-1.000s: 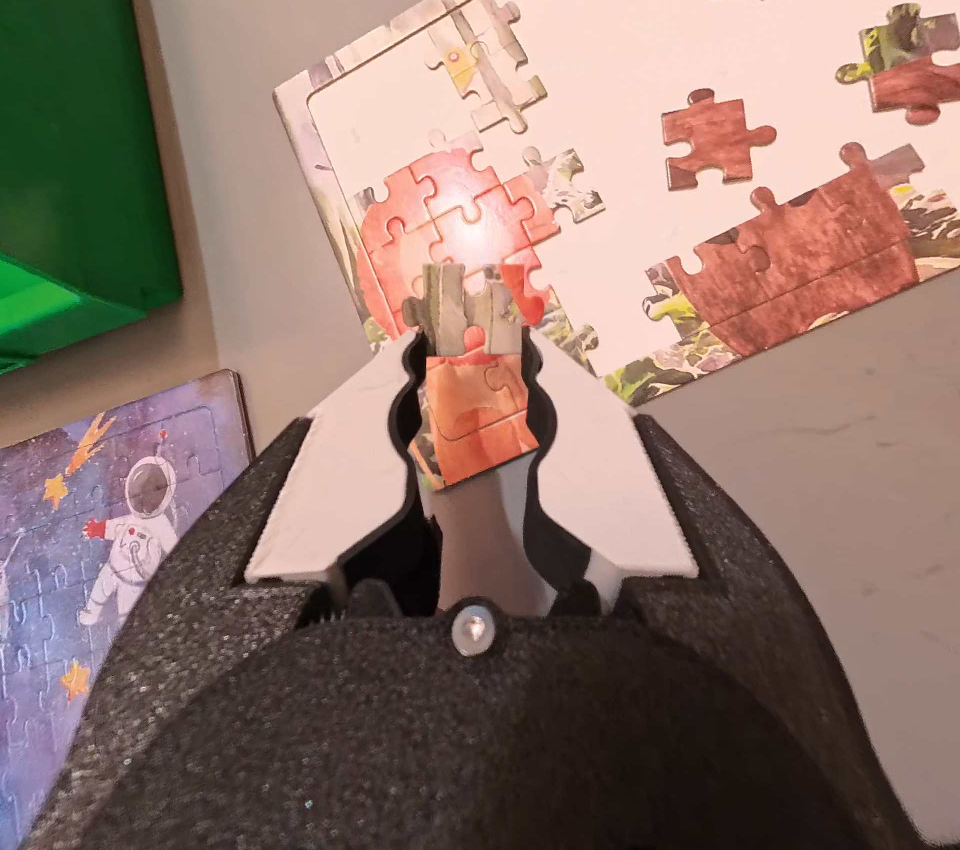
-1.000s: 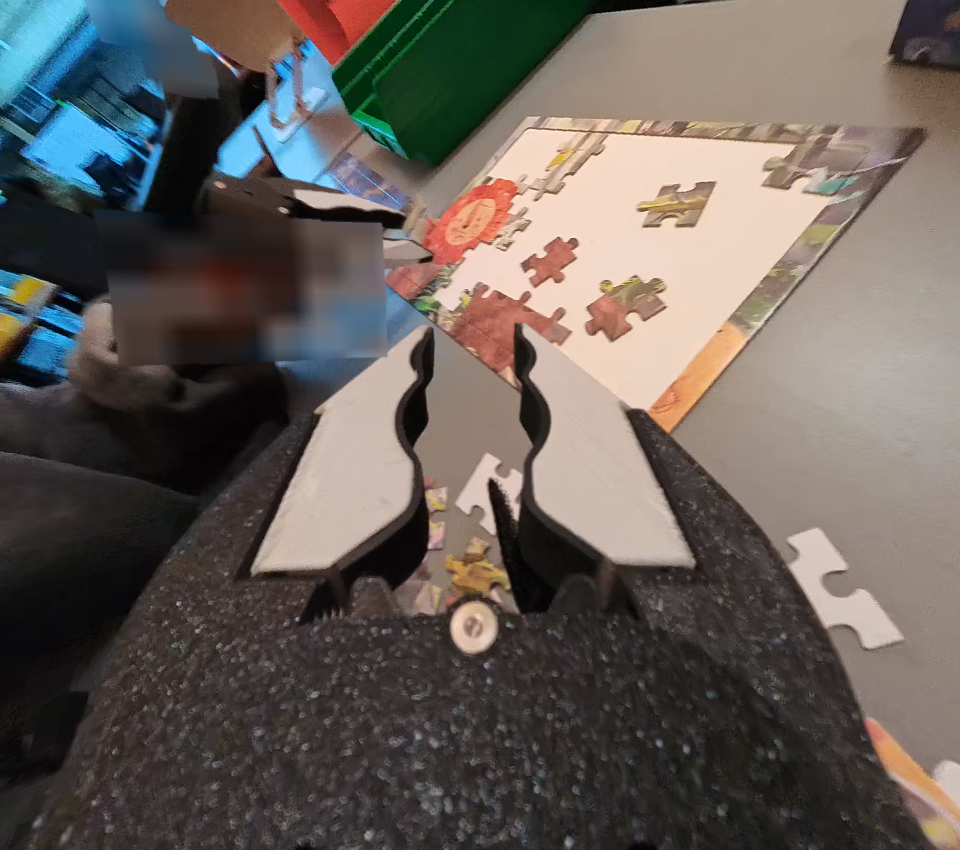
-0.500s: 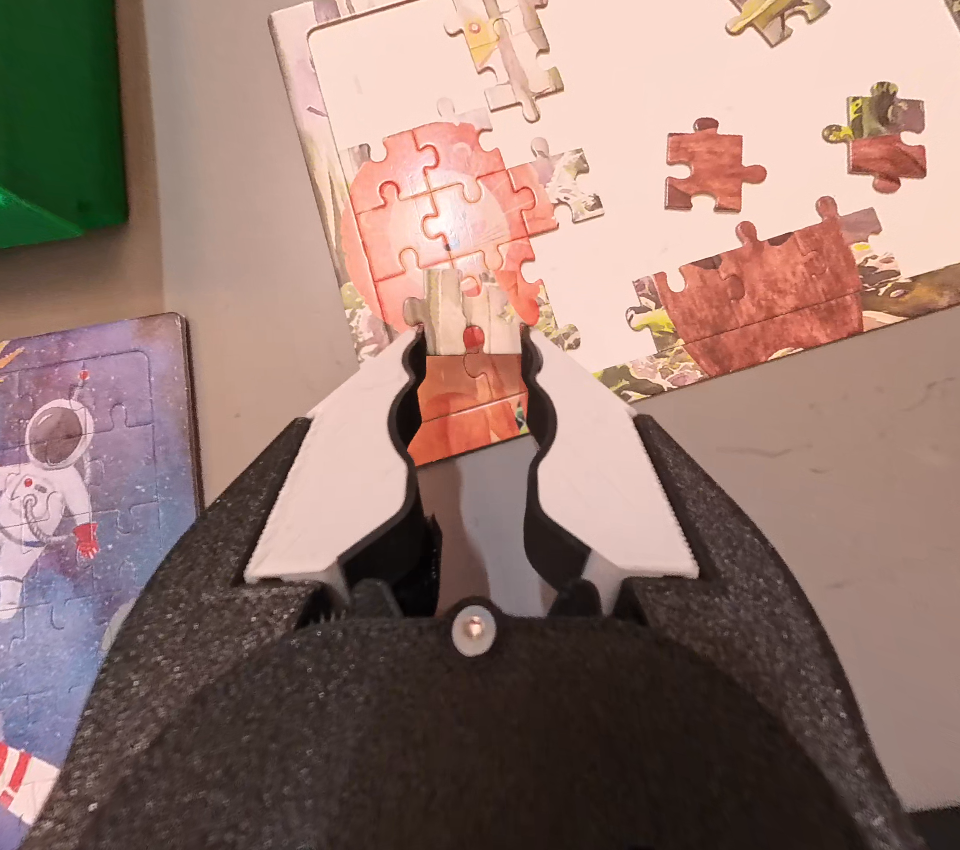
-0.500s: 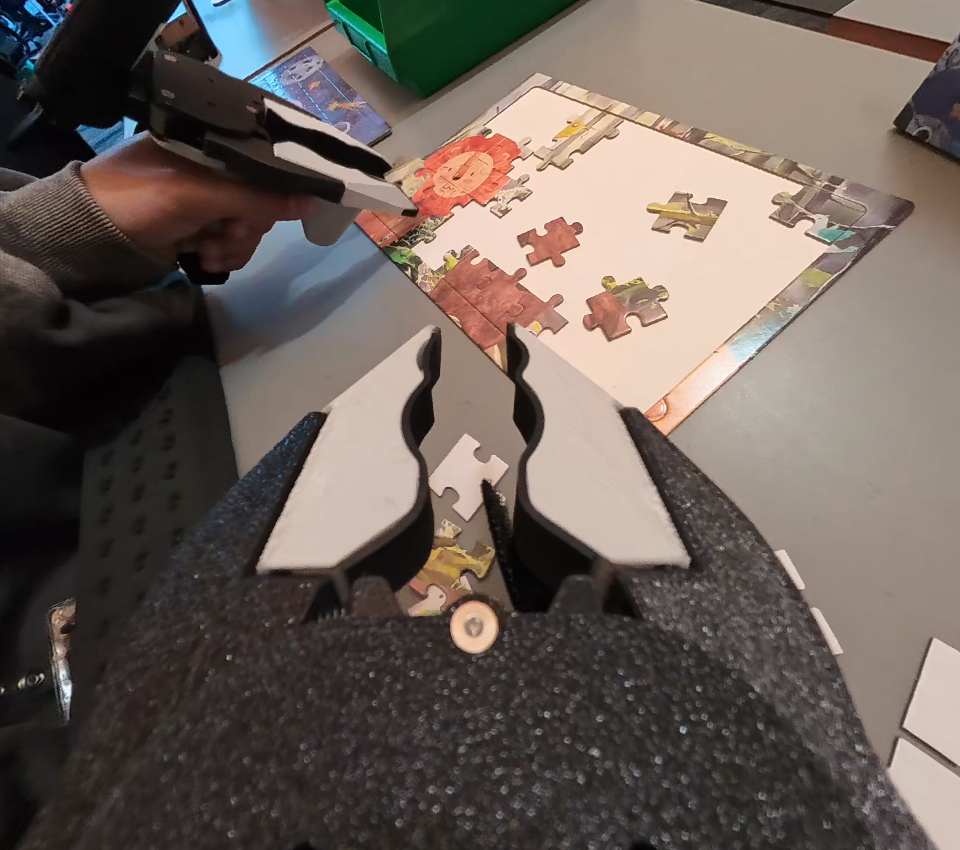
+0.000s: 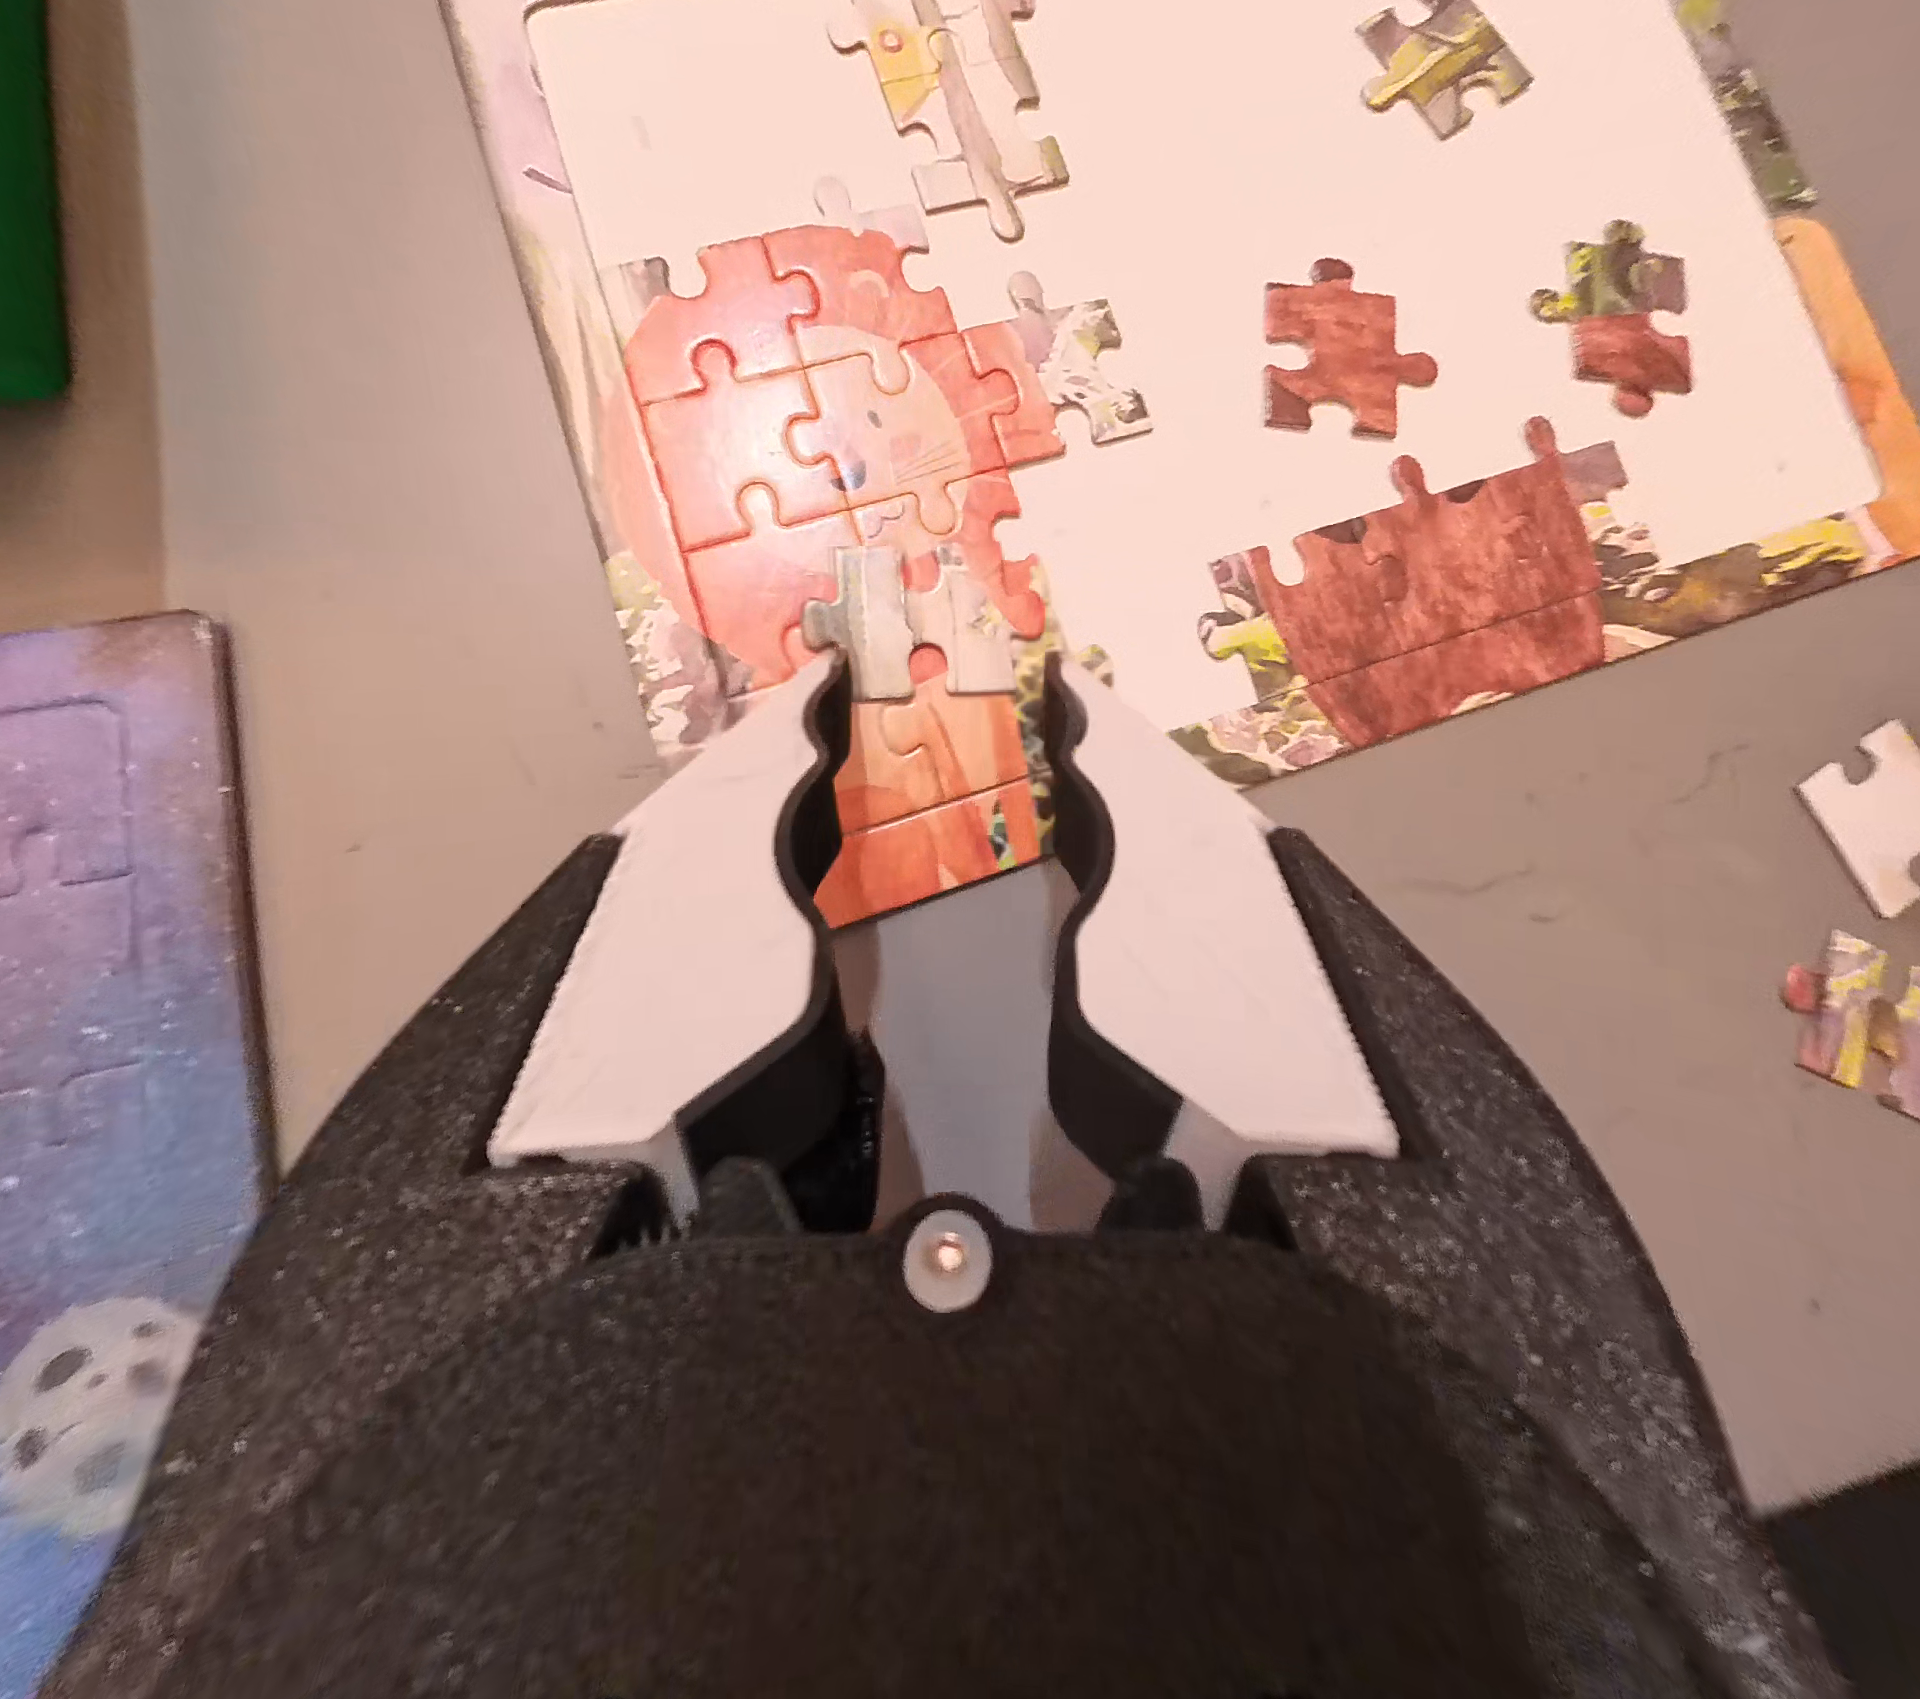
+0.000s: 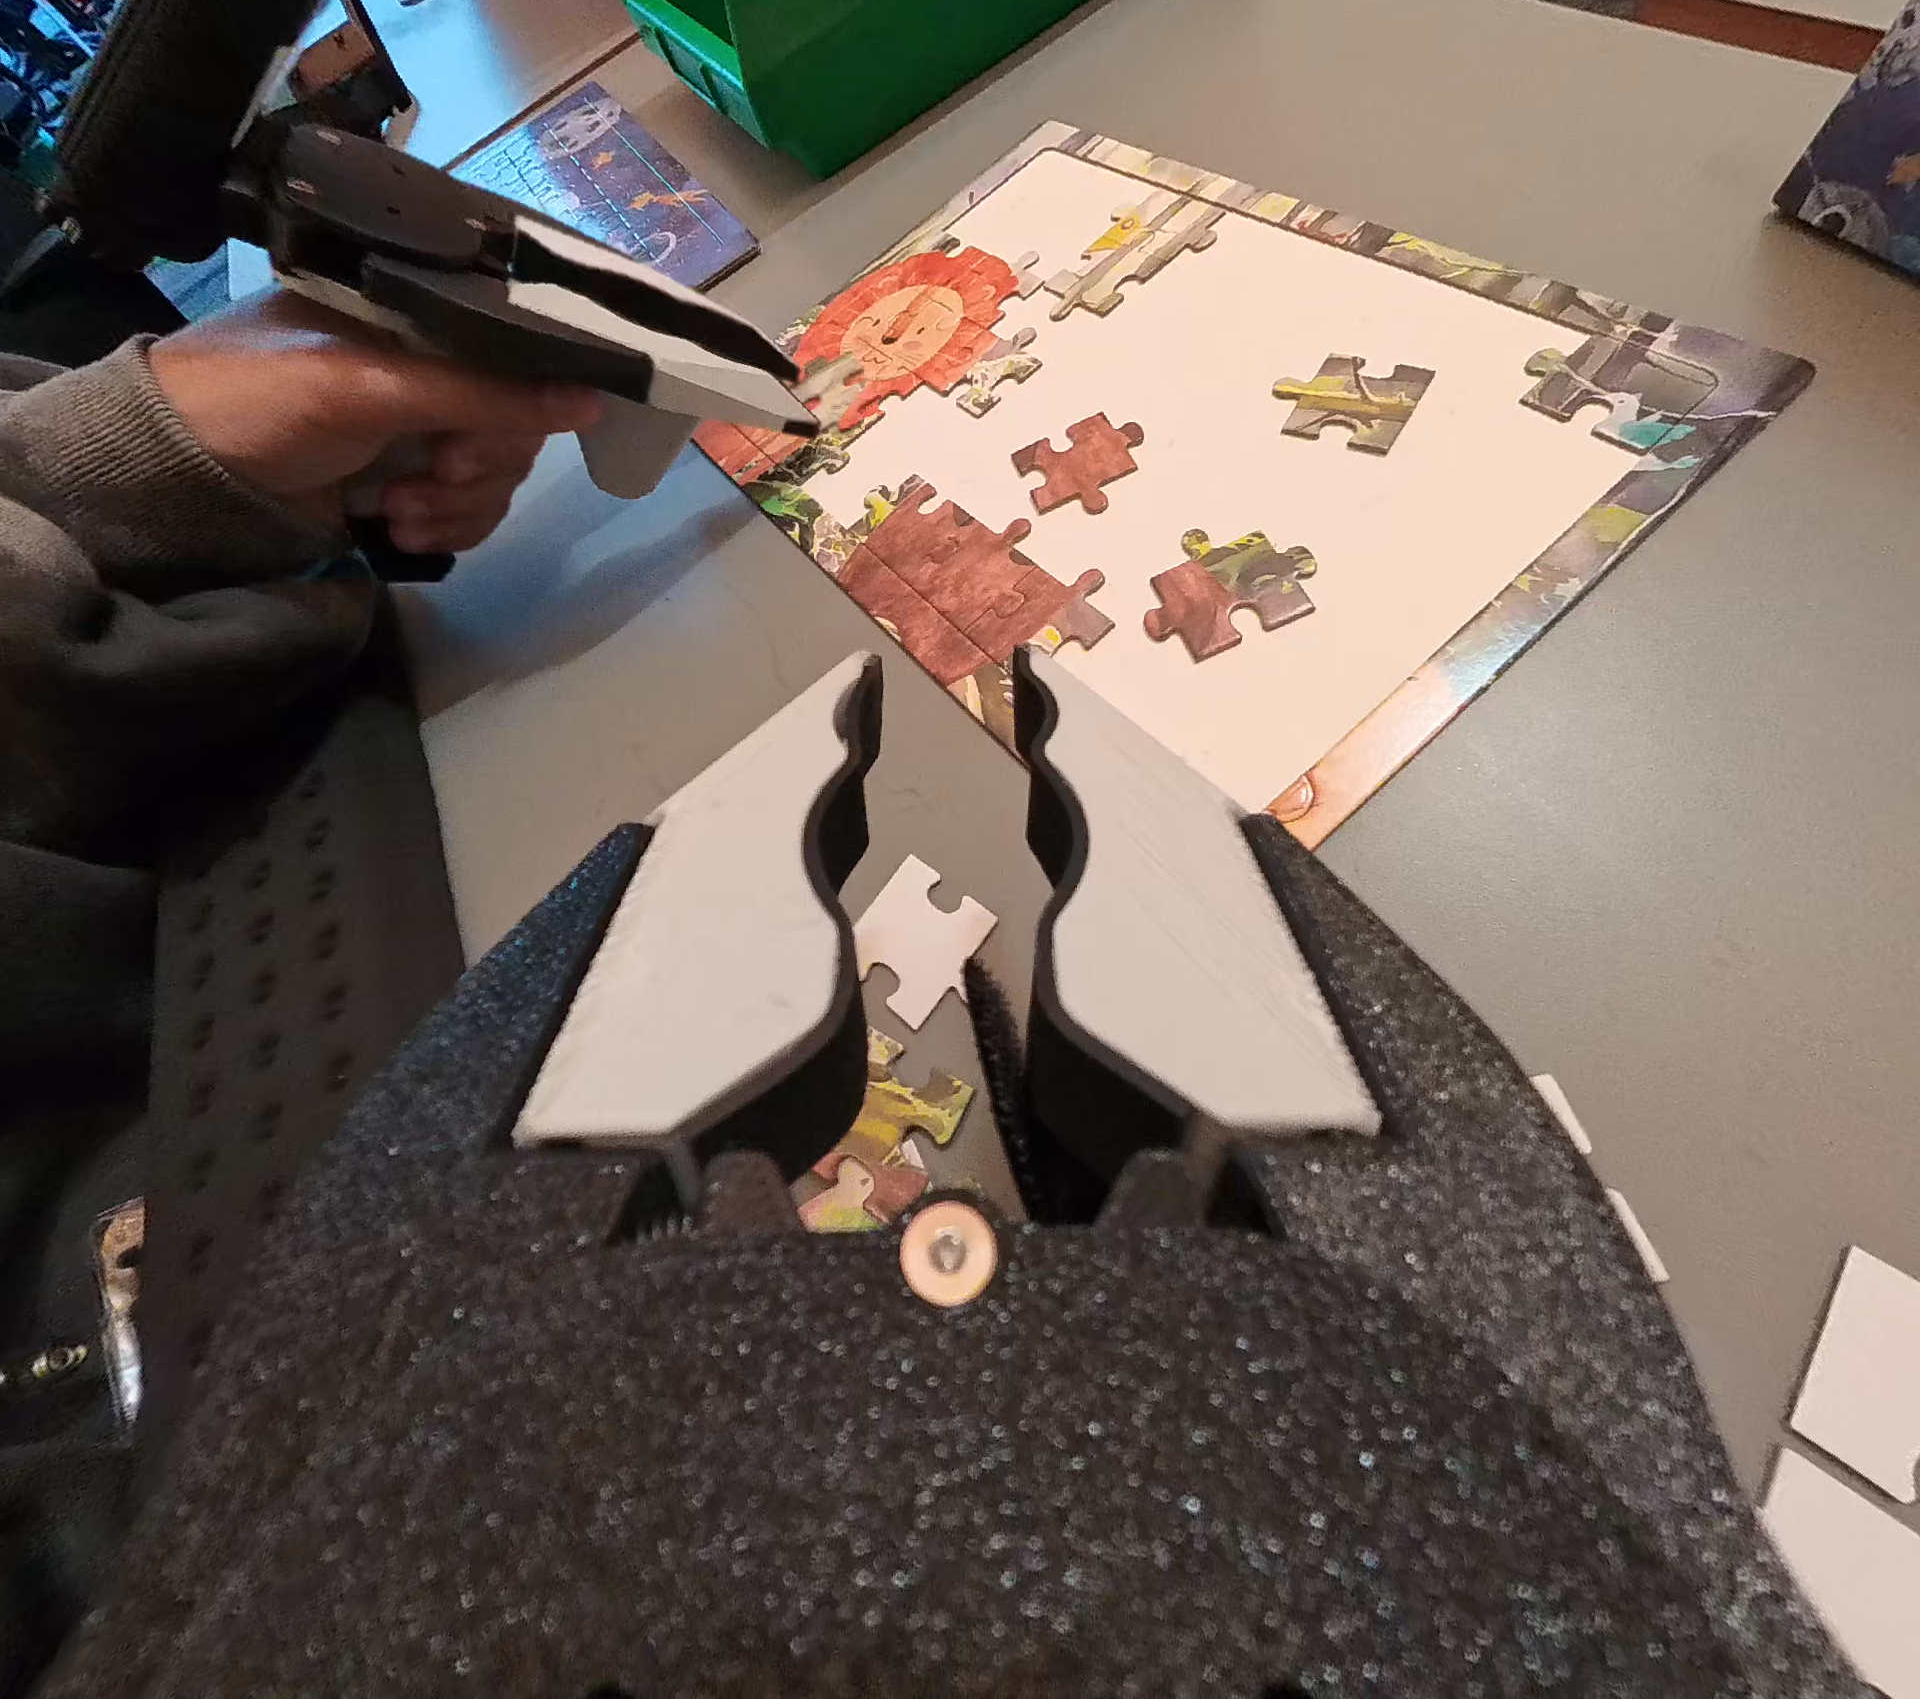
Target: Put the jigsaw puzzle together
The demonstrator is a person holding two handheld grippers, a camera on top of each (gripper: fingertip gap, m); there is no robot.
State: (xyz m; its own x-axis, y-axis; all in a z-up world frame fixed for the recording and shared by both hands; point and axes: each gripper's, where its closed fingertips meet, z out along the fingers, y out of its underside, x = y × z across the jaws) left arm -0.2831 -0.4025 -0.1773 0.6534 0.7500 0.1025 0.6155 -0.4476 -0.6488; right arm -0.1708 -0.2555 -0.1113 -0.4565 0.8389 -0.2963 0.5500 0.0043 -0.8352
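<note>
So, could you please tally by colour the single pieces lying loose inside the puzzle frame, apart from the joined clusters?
Plain brown piece: 1
Brown and green piece: 1
Olive green piece: 1
Total: 3

Puzzle tray [image 5: 488, 91] flat on table, partly filled, grey piece [image 5: 883, 626] held above lion cluster [image 5: 821, 402]
</note>
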